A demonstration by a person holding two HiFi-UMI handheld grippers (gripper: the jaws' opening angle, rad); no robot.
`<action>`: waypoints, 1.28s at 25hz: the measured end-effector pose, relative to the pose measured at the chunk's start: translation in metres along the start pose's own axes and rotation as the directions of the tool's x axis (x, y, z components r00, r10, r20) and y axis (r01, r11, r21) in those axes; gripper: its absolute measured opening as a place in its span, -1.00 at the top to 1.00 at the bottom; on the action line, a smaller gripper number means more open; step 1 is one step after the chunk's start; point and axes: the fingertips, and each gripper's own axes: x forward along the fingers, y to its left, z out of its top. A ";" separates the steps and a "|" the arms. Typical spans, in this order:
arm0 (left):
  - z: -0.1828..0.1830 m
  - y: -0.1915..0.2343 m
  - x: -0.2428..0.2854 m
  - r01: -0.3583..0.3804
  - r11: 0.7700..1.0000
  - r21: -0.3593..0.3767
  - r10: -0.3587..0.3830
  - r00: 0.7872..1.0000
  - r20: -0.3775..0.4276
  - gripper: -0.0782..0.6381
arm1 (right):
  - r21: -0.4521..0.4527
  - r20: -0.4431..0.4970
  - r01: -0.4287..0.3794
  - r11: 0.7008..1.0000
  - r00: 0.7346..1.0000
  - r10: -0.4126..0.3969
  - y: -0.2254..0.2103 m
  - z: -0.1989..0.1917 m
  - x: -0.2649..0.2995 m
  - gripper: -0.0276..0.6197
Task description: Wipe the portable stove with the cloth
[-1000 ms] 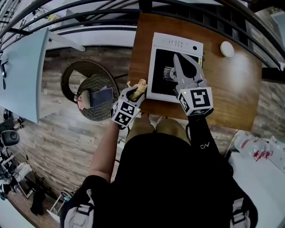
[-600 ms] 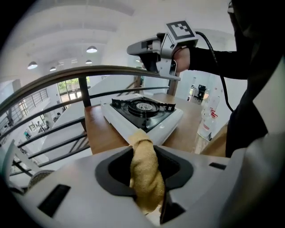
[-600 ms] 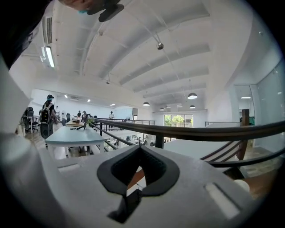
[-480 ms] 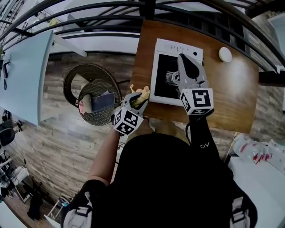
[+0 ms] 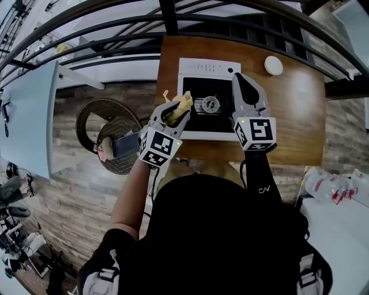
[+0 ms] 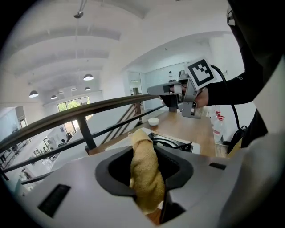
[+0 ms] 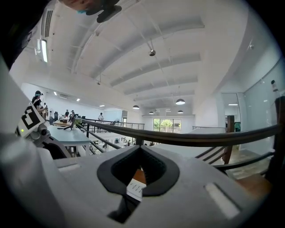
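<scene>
Yellow cloth (image 5: pixel 180 105), stove (image 5: pixel 210 105), black railing (image 5: pixel 169 17) beyond

Looking down on a brown wooden bench (image 5: pixel 294 109) bearing a small round white disc (image 5: pixel 273 65) near its far right corner. Tracing a black metal railing (image 5: pixel 169 16) running just beyond the far edge. Finding, left of the bench on grey wood-plank floor (image 5: pixel 63 196), a round woven wicker seat (image 5: pixel 118 164) holding a dark flat device (image 5: pixel 128 145). Spotting clear plastic bags with red print (image 5: pixel 337 187) lying at the lower right, and round pendant lamps (image 7: pixel 180 102) hanging overhead.
</scene>
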 end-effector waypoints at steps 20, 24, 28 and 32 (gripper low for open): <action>0.131 -0.083 0.180 0.044 0.975 0.219 -0.023 0.995 -0.098 0.43 | 0.075 0.021 -0.027 0.997 0.999 0.026 -0.172 -0.023 -0.059 0.91; 0.130 -0.069 0.227 0.077 0.974 0.211 -0.038 0.983 -0.179 0.43 | 0.086 0.000 -0.030 0.996 1.000 0.030 -0.183 -0.035 -0.062 0.91; 0.122 -0.064 0.272 0.088 0.972 0.217 -0.028 0.963 -0.267 0.43 | 0.100 -0.011 -0.028 0.995 1.000 0.029 -0.199 -0.044 -0.063 0.91; 0.097 -0.068 0.300 0.120 0.961 0.249 -0.014 0.921 -0.389 0.42 | 0.119 -0.016 -0.033 0.992 0.999 0.036 -0.207 -0.049 -0.062 0.91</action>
